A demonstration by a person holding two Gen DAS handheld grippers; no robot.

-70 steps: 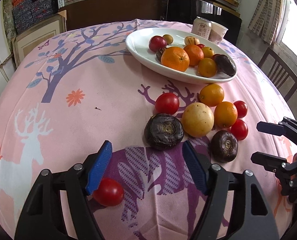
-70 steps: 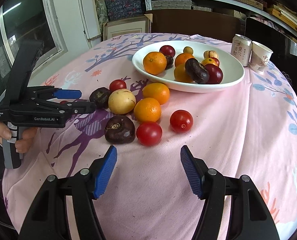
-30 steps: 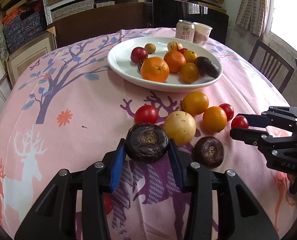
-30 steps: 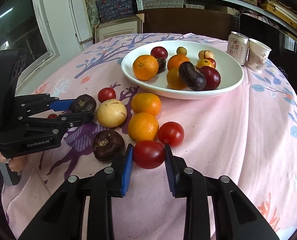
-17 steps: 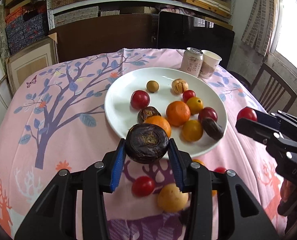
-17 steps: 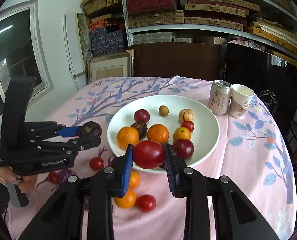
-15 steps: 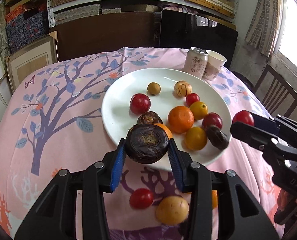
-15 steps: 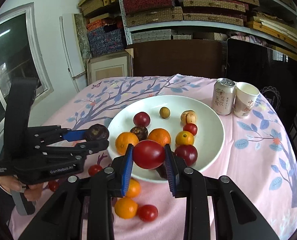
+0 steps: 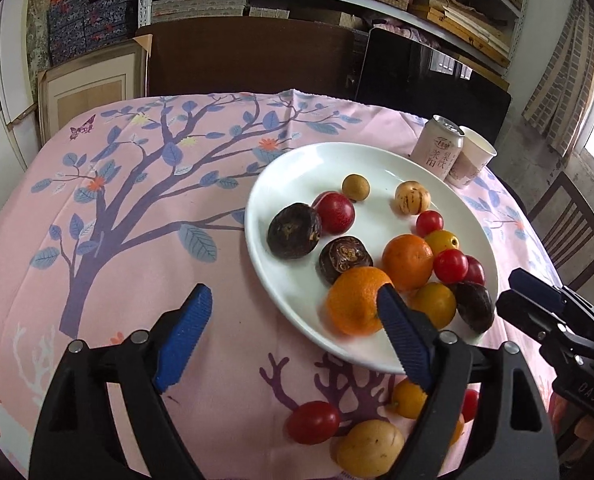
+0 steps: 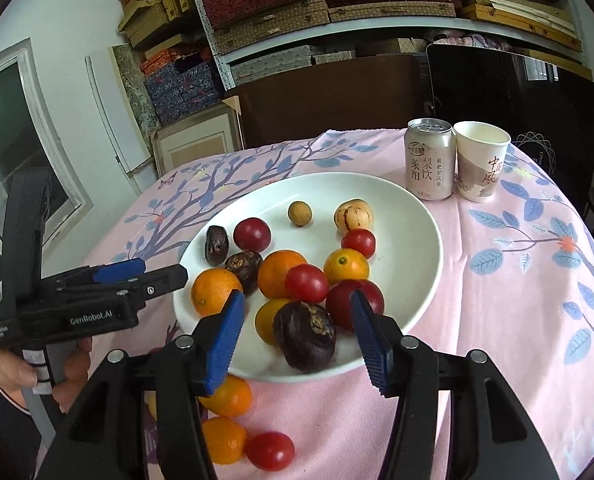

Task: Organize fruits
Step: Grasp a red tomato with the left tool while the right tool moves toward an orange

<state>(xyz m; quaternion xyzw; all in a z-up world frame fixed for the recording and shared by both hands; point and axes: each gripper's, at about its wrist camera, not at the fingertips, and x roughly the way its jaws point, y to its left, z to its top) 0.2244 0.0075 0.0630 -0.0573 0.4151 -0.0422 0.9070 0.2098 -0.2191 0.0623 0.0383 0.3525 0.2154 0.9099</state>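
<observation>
Both my hand-held grippers are spread wide with nothing between the pads. My left hand-held gripper (image 9: 293, 334) hangs over the near-left rim of the white plate (image 9: 281, 288), and its right finger (image 9: 401, 340) cuts across the big orange (image 9: 355, 304), hiding part of it. My right hand-held gripper (image 10: 297, 340) sits low over the near rim, with a dark wrinkly passion fruit (image 10: 305, 336) lying right between its fingers but untouched. Just beyond that, a red tomato (image 10: 307, 283) rests on top of the pile, leaning on an orange (image 10: 279, 274). Another dark passion fruit (image 9: 294, 231) lies at the plate's far-left side, touching a red plum (image 9: 336, 213). Off the plate, on the pink worktop (image 9: 137, 200), a few loose fruits sit near me: a cherry tomato (image 9: 313, 422), a yellow fruit (image 9: 371, 448), and a small orange (image 10: 223, 439). A drink can (image 10: 430, 159) and a paper cup (image 10: 481, 161) stand side by side just past the plate's far-right rim, well clear of both grippers.
</observation>
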